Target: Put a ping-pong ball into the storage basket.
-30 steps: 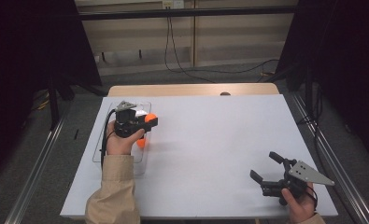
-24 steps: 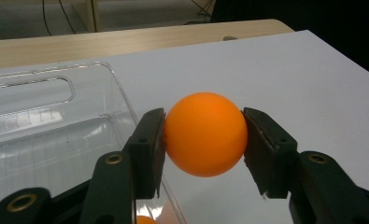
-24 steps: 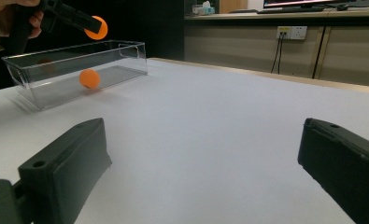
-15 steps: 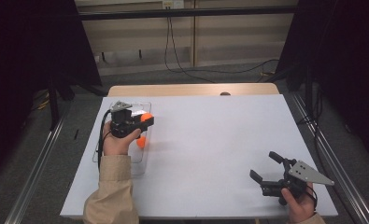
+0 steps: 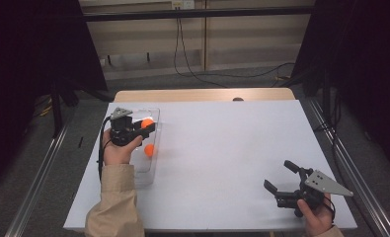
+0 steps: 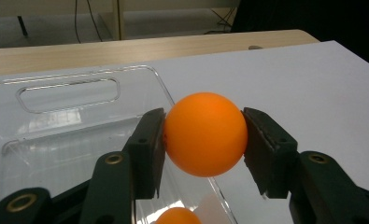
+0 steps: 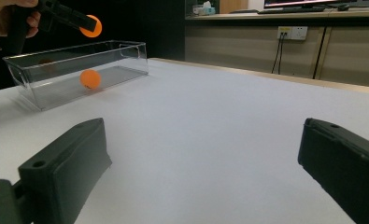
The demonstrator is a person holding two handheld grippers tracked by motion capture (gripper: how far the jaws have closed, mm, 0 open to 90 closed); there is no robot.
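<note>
The orange ball point(image 6: 205, 134) sits clamped between the two black jaws of the left tongs point(image 6: 203, 140), one pad pressed to each side of it; in the left gripper view it hangs above the near right corner of the clear plastic bin point(image 6: 70, 88), over the bin's right-hand wall, with the white surface point(image 6: 285, 79) beyond it. In the high view the same ball point(image 5: 146, 123) shows at the tip of the left tongs point(image 5: 144, 126), held over the bin point(image 5: 154, 114) at the left side of the surface point(image 5: 232, 148); the person's left hand point(image 5: 117, 150) grips the tool from below, a beige sleeve point(image 5: 114, 202) running back to the near edge. A second orange ball point(image 5: 149, 150) lies inside the bin, on its floor, just beside the hand; the right gripper view shows it point(image 7: 89, 79) resting low behind the bin's clear wall point(image 7: 60, 88), with the held ball point(image 7: 91, 25) up above the rim.

The right tongs point(image 5: 278, 178) rest well apart from all this, at the near right corner of the surface, in the person's right hand point(image 5: 317, 217); their jaws stand wide, nothing between them, pointing across the surface toward the bin.
</note>
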